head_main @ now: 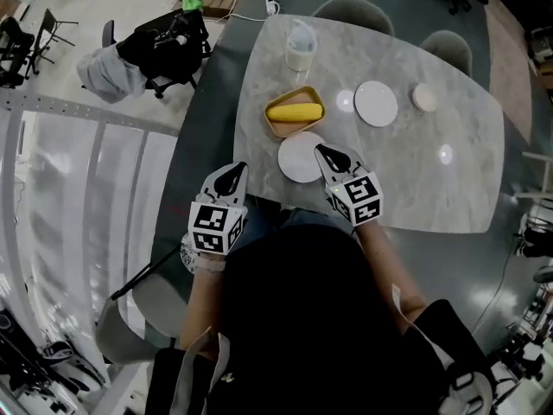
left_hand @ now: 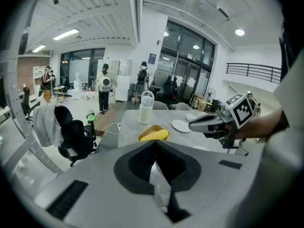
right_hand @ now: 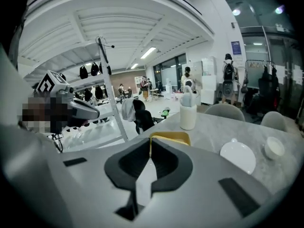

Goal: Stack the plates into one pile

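L tool (head_main: 229, 178) & R tool (head_main: 333, 157) hover shut & empty near white plate (head_main: 298, 159) on desk (head_main: 432, 188); it's prob. stiff, slick, breakable, so pinch the rim.

In the head view the right gripper (head_main: 328, 156) covers the right edge of the near round white plate (head_main: 296, 159), and the person's dark torso (head_main: 302, 301) hides the near rim of the grey marble table (head_main: 432, 188). In the right gripper view that gripper's grey body hides this plate entirely and cuts off the lower part of the shallow yellow tray (right_hand: 173, 137).
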